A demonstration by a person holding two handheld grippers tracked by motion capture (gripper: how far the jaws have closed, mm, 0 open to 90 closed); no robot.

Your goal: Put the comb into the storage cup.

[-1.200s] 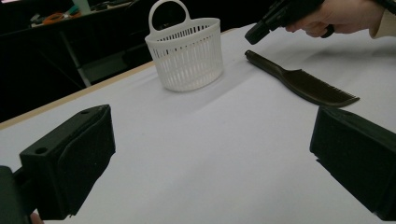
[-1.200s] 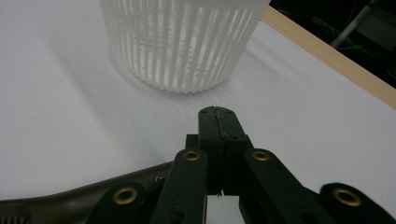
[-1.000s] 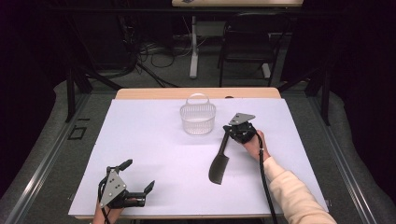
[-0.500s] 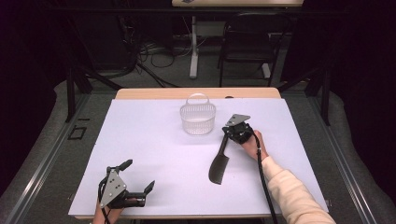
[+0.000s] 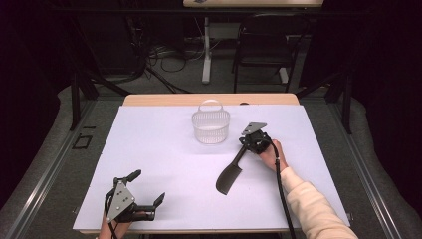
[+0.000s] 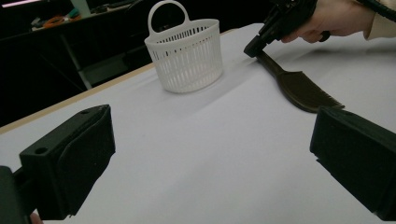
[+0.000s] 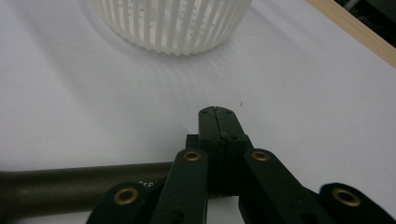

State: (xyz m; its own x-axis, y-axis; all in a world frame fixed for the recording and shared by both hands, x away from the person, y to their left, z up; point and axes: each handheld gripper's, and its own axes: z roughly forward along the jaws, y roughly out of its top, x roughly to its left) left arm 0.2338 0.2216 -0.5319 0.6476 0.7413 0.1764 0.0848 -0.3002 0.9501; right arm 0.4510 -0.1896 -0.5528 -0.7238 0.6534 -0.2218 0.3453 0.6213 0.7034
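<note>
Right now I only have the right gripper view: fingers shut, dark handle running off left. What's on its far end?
Observer: A wide spatula blade, resting on the table, pointing toward the person's edge.
Operator: Left gripper?
Observer: The left gripper sits low at the near left corner, fingers open, nothing between them.
Operator: Basket?
Observer: The basket has a loop handle standing upright.

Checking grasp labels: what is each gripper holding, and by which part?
The right gripper is shut on the dark spatula, at the end of its handle. The left gripper is open and holds nothing.
</note>
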